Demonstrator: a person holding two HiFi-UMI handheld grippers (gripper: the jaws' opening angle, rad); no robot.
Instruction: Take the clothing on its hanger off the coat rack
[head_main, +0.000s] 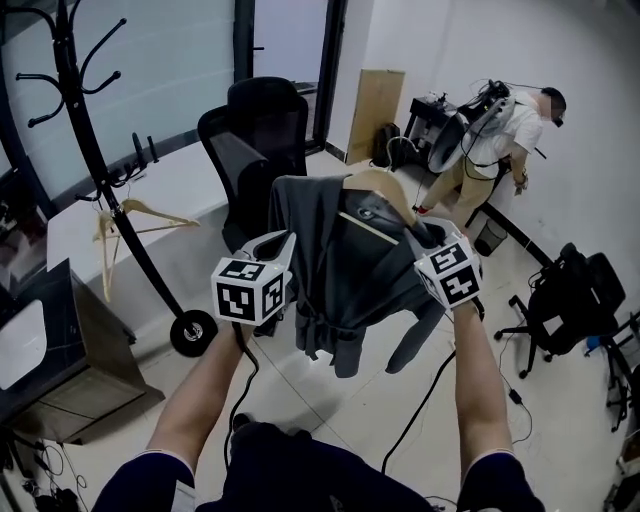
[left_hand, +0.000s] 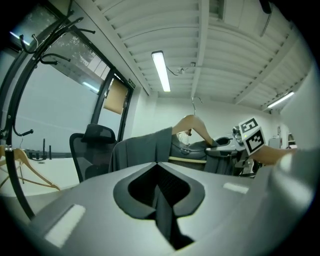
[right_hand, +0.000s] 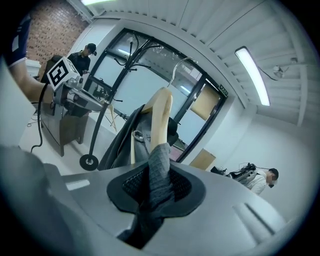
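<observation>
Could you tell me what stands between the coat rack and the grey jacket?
A black office chair stands between coat rack and jacket, in the head and left gripper views.

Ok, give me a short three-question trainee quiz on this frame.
1. True or false: the grey jacket on its hanger hangs from the coat rack.
2. The right tool is shut on: A jacket fabric, B the coat rack, C nothing.
3. Which is nearer the coat rack, the left tool or the right tool?
Key: 1 false; 2 A; 3 left.
</observation>
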